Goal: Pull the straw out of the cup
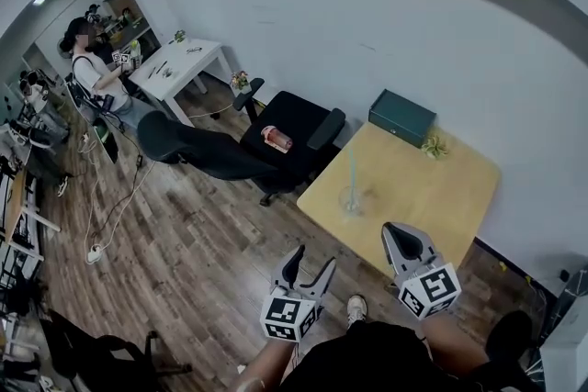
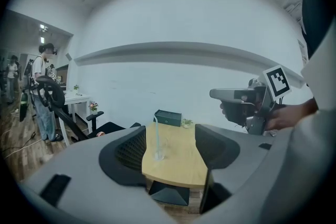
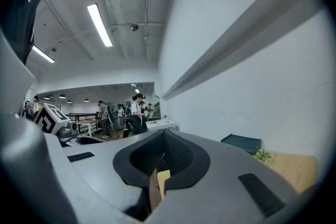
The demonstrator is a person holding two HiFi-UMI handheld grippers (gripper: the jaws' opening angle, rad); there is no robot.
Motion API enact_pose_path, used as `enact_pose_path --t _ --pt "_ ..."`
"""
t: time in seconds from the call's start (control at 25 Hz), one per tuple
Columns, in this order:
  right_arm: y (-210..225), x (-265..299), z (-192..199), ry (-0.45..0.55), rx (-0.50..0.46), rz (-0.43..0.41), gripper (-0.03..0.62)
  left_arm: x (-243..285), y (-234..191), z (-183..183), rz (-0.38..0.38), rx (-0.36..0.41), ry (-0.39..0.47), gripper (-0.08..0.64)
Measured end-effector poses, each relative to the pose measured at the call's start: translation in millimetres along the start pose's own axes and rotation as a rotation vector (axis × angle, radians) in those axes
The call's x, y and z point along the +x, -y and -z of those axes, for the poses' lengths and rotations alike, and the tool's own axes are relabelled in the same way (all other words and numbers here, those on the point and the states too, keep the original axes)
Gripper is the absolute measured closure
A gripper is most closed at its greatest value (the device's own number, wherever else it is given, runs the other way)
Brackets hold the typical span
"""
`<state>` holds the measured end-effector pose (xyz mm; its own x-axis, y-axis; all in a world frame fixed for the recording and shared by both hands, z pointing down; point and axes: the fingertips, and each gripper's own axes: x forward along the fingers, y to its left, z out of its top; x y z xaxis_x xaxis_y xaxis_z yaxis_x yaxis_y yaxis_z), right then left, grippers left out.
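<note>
A clear glass cup (image 1: 352,200) stands near the left edge of the light wooden table (image 1: 432,197), with a pale straw (image 1: 350,165) upright in it. My left gripper (image 1: 308,274) hangs open over the floor, short of the table's front corner and apart from the cup. In the left gripper view the cup (image 2: 159,152) and straw (image 2: 156,134) show between the spread jaws of the left gripper (image 2: 170,150). My right gripper (image 1: 407,243) is over the table's front edge, jaws shut on nothing. In its own view the right gripper (image 3: 163,157) points past the table towards the room.
A dark green box (image 1: 401,117) and a small plant (image 1: 434,146) sit at the table's far side by the wall. A black office chair (image 1: 294,128) carrying a red object (image 1: 277,139) stands left of the table. A person sits at a white table (image 1: 179,67) further off.
</note>
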<state>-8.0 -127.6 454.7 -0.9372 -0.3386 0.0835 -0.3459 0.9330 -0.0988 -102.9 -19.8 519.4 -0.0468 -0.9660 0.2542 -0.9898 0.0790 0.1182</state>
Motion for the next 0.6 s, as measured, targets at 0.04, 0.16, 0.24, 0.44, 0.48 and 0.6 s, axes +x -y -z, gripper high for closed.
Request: enact_pose_path --t 0.04,0.16,0.24,0.44,0.48,0.6 --pt "6.3 4.1 0.9 -0.001 0.003 -0.001 0.573 8.2 0.9 -1.3 0.007 0.006 -0.003 0.25" --pt "22.8 15.5 1.6 -0.002 0.012 -0.007 0.572 27.7 -0.9 -6.4 0.007 0.007 -0.009 0.25" --pt "30.1 20.7 -1.2 0.003 0.009 -0.013 0.573 36.4 -3.2 -9.1 0.004 -0.001 -0.015 0.25" --pt "45.8 33.4 -3.4 0.007 0.014 -0.028 0.572 58.0 -7.0 -10.4 0.014 -0.002 -0.035 0.25" --pt "49.0 35.3 -1.1 0.001 0.016 -0.029 0.572 62.7 -8.0 -10.0 0.017 -0.01 -0.038 0.25" --pt "56.3 41.4 7.7 -0.021 0.022 -0.029 0.572 75.8 -11.2 -8.6 0.029 -0.006 -0.053 0.252"
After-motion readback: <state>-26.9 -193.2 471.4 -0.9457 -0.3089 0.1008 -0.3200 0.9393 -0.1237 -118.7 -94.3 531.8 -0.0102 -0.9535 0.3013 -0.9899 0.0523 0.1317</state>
